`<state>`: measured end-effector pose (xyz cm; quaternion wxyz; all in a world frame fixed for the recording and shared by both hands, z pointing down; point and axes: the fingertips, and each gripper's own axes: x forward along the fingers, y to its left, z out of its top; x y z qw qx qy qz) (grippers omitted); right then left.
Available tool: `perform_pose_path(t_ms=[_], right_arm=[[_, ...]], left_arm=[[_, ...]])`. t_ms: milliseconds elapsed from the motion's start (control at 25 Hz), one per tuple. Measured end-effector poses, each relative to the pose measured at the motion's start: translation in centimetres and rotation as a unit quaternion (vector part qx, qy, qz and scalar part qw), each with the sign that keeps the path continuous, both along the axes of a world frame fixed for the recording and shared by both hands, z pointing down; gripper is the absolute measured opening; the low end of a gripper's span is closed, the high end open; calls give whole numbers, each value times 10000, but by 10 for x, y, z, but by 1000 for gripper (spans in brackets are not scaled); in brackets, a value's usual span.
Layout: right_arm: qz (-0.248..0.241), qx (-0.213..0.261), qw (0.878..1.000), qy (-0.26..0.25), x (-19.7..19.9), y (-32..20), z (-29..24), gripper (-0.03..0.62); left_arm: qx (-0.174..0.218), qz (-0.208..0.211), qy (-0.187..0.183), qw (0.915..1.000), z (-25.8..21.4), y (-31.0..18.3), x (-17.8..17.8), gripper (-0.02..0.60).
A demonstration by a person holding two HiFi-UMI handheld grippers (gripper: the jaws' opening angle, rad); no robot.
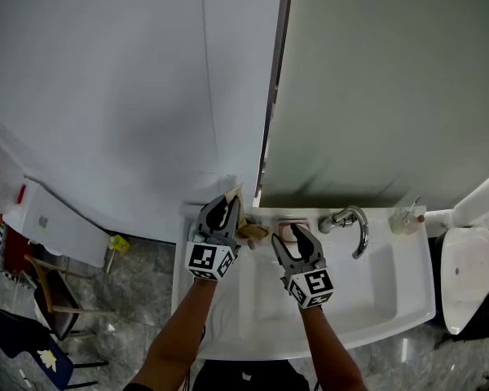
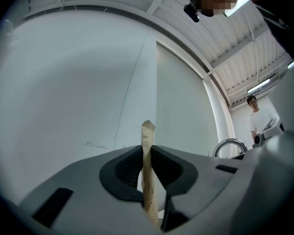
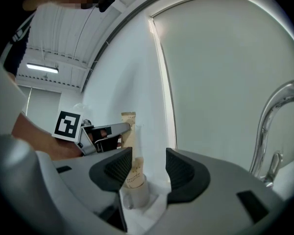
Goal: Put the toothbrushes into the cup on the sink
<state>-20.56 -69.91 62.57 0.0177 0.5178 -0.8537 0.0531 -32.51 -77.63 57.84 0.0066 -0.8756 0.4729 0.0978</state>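
Left gripper view shows the left hand-held gripper (image 2: pixel 147 153) clamped on a paper-wrapped toothbrush (image 2: pixel 148 131), which stands upright between its jaws and pokes above them. Right gripper view shows the right hand-held gripper (image 3: pixel 148 156) with jaws apart. A white cup (image 3: pixel 135 196) sits just ahead of it, low between the jaws, on the sink (image 1: pixel 391 300). The cup holds a second wrapped toothbrush (image 3: pixel 133 173).
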Motion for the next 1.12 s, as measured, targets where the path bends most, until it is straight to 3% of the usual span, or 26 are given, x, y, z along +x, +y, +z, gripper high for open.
perform_pose_path(t_ms=[320,1120], right_arm=[[-33,57,10000,12,-4,0,-4,224],[-78,112,9998,134,-8,-17,-25,232]], left_arm=[[-130,132,-250,9995,18,0,6,87],[-50,62,-240,9997,-10,29,-4,98]])
